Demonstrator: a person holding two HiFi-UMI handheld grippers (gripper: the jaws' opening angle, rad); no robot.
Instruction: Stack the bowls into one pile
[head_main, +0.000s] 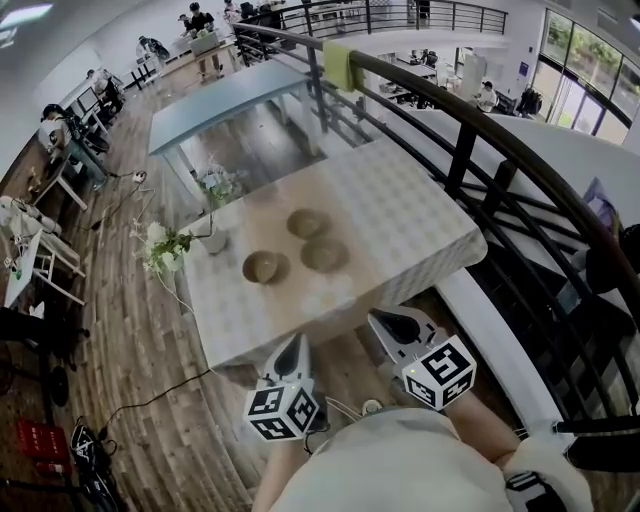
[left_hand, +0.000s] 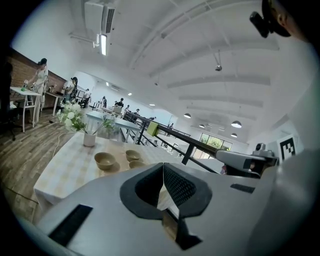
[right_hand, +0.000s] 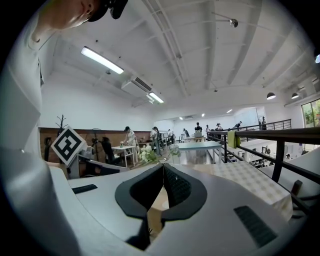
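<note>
Three tan bowls stand apart on the checked tablecloth (head_main: 400, 215): one near the left (head_main: 265, 267), one farther back (head_main: 308, 223), one to the right (head_main: 325, 255). The left gripper view shows them too, the near-left bowl (left_hand: 104, 160), the back bowl (left_hand: 132, 154) and the third bowl (left_hand: 136, 164). My left gripper (head_main: 296, 343) and right gripper (head_main: 378, 318) hang side by side short of the table's near edge, pointing at it. Both are shut with nothing between the pads, as seen in the left gripper (left_hand: 163, 167) and right gripper (right_hand: 163, 167) views.
A white vase of flowers (head_main: 213, 240) stands at the table's left edge. A dark metal railing (head_main: 470, 120) curves along the right side, with a yellow cloth (head_main: 338, 65) hung on it. A blue table (head_main: 230, 100) lies beyond; people work at desks farther off.
</note>
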